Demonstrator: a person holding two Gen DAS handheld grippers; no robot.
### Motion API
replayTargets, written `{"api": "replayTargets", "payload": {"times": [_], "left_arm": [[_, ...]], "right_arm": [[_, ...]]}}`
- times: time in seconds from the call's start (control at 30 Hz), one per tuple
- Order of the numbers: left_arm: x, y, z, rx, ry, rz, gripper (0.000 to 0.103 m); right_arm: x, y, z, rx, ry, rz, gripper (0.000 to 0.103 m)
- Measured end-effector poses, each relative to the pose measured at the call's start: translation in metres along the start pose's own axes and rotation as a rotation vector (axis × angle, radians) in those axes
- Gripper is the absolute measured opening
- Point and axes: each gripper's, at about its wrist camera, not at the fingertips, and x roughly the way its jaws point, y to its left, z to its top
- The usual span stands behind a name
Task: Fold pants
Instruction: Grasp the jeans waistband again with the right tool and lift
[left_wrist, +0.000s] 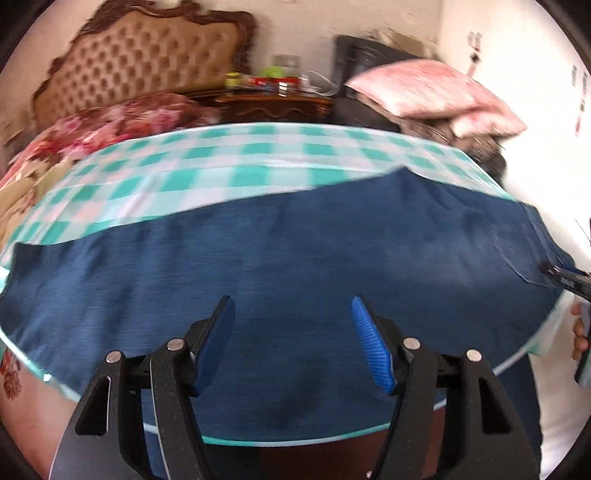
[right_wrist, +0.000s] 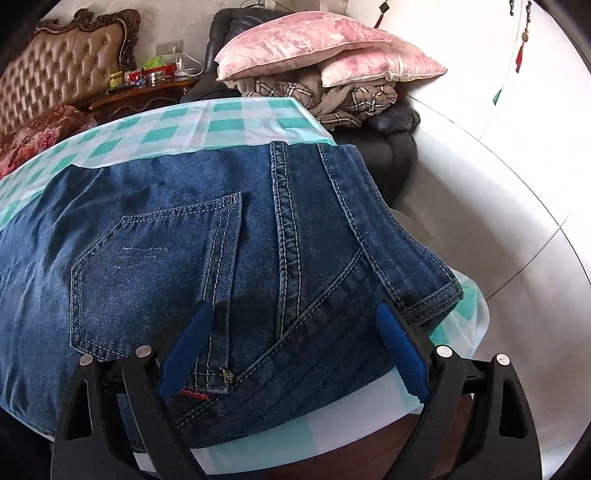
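Observation:
Blue denim pants (left_wrist: 280, 258) lie flat across a table with a green-and-white checked cloth (left_wrist: 207, 166). My left gripper (left_wrist: 293, 306) is open above the leg part near the front edge, holding nothing. In the right wrist view the waist end of the pants (right_wrist: 229, 240) shows a back pocket (right_wrist: 147, 273) and the waistband (right_wrist: 388, 236) at the table's right end. My right gripper (right_wrist: 295, 314) is open just above the seat seam, its blue pads (right_wrist: 400, 350) either side of the denim. The right gripper's tip (left_wrist: 565, 278) also shows in the left wrist view at the right edge.
A bed with a tufted headboard (left_wrist: 147, 55) and floral bedding (left_wrist: 110, 122) stands behind the table. A wooden nightstand (left_wrist: 273, 103) carries small items. Pink pillows (right_wrist: 314, 48) sit on piled clothes on a dark chair (right_wrist: 384, 147). White tiled floor (right_wrist: 498, 184) is at right.

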Motion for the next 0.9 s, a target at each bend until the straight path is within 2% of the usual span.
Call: {"api": "replayTargets", "payload": {"times": [0.17,0.33,0.4,0.57,0.8,0.9], "left_arm": [[0.02,-0.04,-0.01,0.049,0.065,-0.027,0.065],[0.038,-0.055,-0.02,0.07,0.134,0.001,0.066],[0.038,-0.056,-0.02,0.077,0.133,0.013,0.067],[0.032,-0.046,-0.02,0.048,0.117,0.063,0.066],[0.023,-0.007,-0.017,-0.083,0.111,0.15,0.066],[0.024,0.007,-0.018,-0.123,0.13,0.188,0.066]], "right_arm": [[0.003,-0.006,0.001,0.038,0.014,0.036,0.086],[0.003,-0.009,0.0,0.05,0.014,0.06,0.086],[0.004,-0.011,0.0,0.055,0.016,0.073,0.086],[0.005,-0.011,0.001,0.053,0.025,0.081,0.086],[0.0,-0.011,0.008,0.034,0.038,0.088,0.086],[-0.01,-0.016,0.022,0.084,-0.011,0.183,0.086]]}}
